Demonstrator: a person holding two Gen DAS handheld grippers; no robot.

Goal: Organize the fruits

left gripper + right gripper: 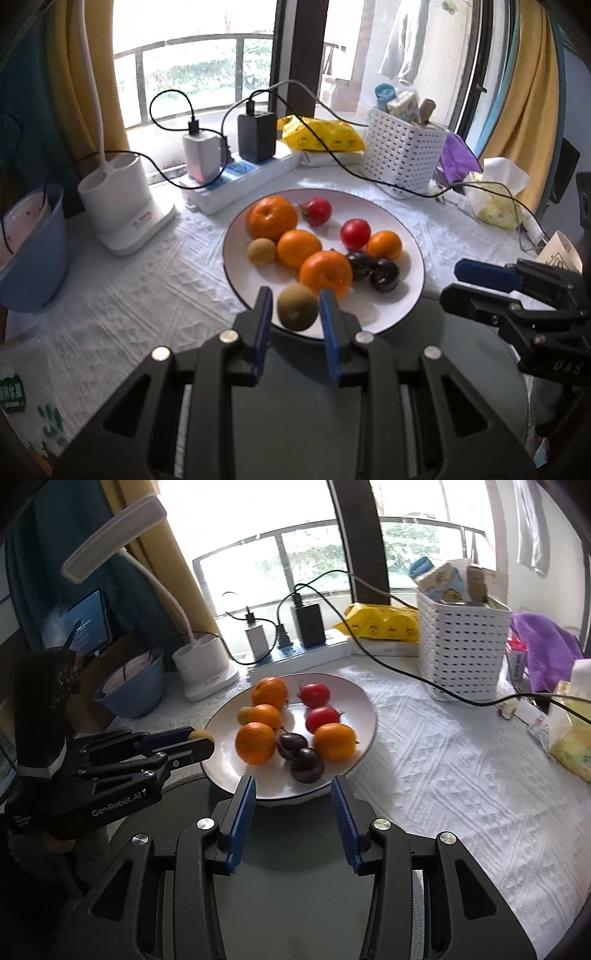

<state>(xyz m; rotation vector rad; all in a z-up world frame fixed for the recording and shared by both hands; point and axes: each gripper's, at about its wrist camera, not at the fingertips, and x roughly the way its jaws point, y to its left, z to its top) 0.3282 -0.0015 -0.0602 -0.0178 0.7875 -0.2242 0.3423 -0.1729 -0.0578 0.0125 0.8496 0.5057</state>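
Observation:
A white plate (373,201) (354,698) on the white tablecloth holds several oranges (271,218) (269,692), two red tomatoes (355,233) (322,718), two dark plums (384,275) (306,764) and a small yellow-brown fruit (261,251). My left gripper (296,314) (202,738) is over the plate's near rim, shut on a small brown fruit (297,308) (201,734) between its blue pads. My right gripper (293,794) (452,284) stands open with nothing in it, just short of the plate's near edge and right of the left one.
Behind the plate lie a power strip (240,181) with chargers and trailing black cables (406,672). A white lamp base (122,206), a blue bowl (33,251), a white basket (461,646), a yellow packet (325,134) and tissues (572,746) ring the table. A dark round surface (295,387) lies under my grippers.

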